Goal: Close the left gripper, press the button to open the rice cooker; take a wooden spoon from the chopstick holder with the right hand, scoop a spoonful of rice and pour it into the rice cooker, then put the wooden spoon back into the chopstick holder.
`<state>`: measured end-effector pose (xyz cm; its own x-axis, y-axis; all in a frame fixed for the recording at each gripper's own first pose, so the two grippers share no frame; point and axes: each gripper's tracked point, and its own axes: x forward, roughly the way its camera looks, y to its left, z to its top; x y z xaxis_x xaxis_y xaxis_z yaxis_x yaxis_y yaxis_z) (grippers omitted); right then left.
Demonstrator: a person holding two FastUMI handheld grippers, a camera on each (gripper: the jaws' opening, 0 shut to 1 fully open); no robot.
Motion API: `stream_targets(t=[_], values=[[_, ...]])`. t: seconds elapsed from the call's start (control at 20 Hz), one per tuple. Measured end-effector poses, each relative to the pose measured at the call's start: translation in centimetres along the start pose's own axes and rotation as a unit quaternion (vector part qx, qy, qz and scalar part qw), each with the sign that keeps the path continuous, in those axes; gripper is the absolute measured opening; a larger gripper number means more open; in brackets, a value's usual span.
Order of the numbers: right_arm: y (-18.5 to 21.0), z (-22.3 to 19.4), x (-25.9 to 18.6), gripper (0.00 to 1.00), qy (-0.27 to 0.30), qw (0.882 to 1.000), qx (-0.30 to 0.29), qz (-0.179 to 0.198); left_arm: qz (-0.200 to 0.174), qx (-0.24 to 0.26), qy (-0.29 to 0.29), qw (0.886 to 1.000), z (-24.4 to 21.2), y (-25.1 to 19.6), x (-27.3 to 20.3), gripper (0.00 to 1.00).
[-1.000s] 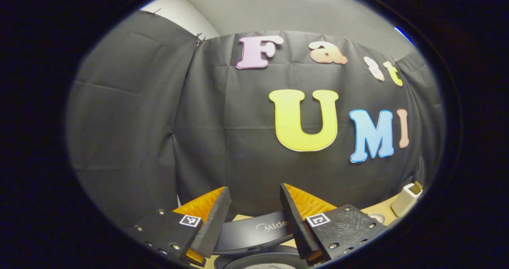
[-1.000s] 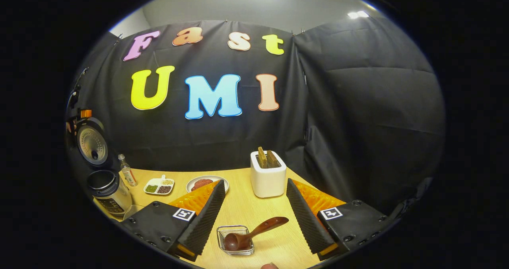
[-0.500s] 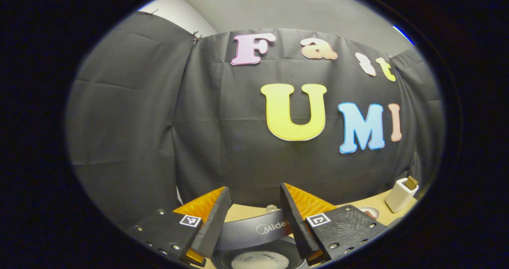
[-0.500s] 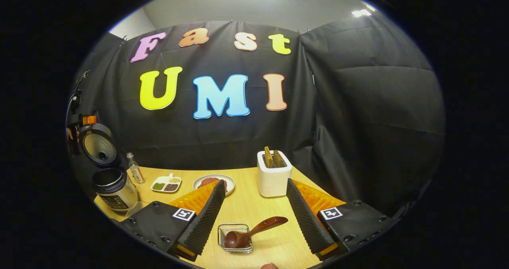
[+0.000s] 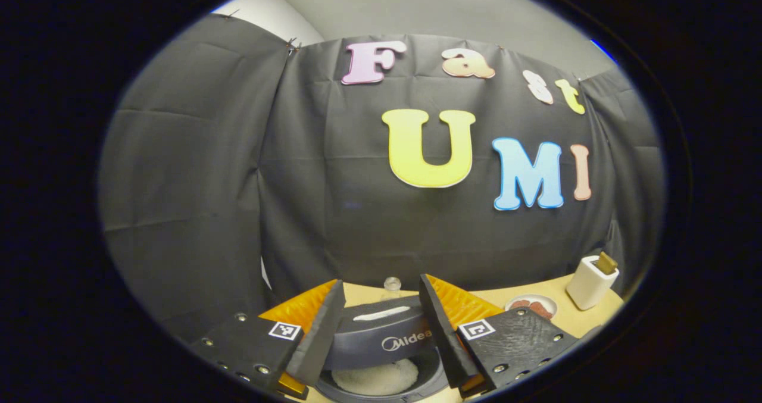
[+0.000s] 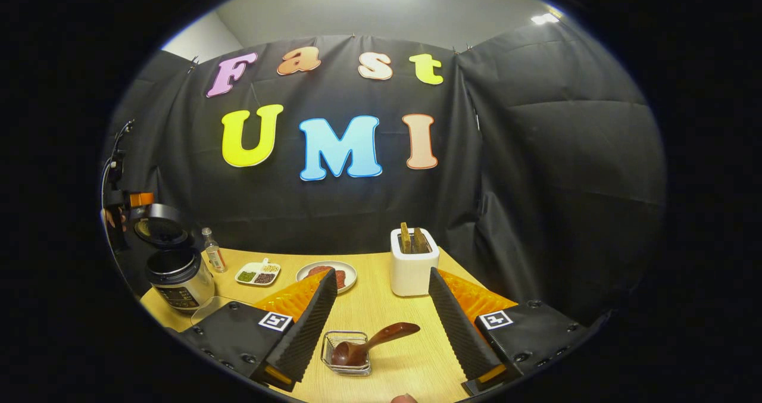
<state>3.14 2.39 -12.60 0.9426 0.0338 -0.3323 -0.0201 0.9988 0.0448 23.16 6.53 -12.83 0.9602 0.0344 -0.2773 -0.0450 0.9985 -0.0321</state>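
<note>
Cooker lid [image 6: 159, 231] lower now; rice [image 5: 375, 377] inside, left gripper view.

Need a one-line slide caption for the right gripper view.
Open right gripper over a spoon resting in a small dish; holder behind, rice cooker at far left.

Dim booth, lit from ceiling lights [image 6: 545, 18] overhead; bright strip at top of left gripper view. Soft shadows under spoon [image 6: 372, 343] on the table [image 6: 381, 308]. Faint sheen on cooker lid [image 5: 381, 331]. Strong fisheye bending toward edges. Centre sharp, rims slightly soft; no motion blur.
</note>
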Motion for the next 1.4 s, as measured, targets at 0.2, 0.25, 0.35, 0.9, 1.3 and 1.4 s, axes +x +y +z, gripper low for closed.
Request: stream_targets(t=[0.2, 0.25, 0.35, 0.9, 1.3, 1.4], values=[[-0.5, 0.0, -0.6, 0.98, 0.001, 1.000, -0.001, 0.006, -0.004, -0.002, 0.015, 1.000, -2.2, -0.7, -1.3, 0.81], [-0.5, 0.0, -0.6, 0.98, 0.001, 1.000, 0.000, 0.008, -0.005, -0.002, 0.017, 1.000, -2.7, -0.9, -1.6, 0.81], [-0.5, -0.2, -0.8, 0.98, 0.003, 1.000, 0.000, 0.010, -0.007, 0.000, 0.022, 1.000, -3.7, -1.2, -2.1, 0.80], [0.3, -0.5, -0.8, 0.98, 0.008, 1.000, -0.006, 0.022, -0.012, -0.003, 0.055, 0.998, -9.6, -1.9, -3.1, 0.80], [1.0, -1.1, -0.3, 0.98, 0.018, 0.999, -0.008, 0.028, -0.008, 0.007, 0.046, 0.999, -11.5, -2.0, -3.4, 0.80], [1.3, -1.1, -0.2, 0.98, 0.019, 0.999, -0.009, 0.029, -0.006, 0.011, 0.042, 0.999, -12.0, -2.1, -3.5, 0.82]])
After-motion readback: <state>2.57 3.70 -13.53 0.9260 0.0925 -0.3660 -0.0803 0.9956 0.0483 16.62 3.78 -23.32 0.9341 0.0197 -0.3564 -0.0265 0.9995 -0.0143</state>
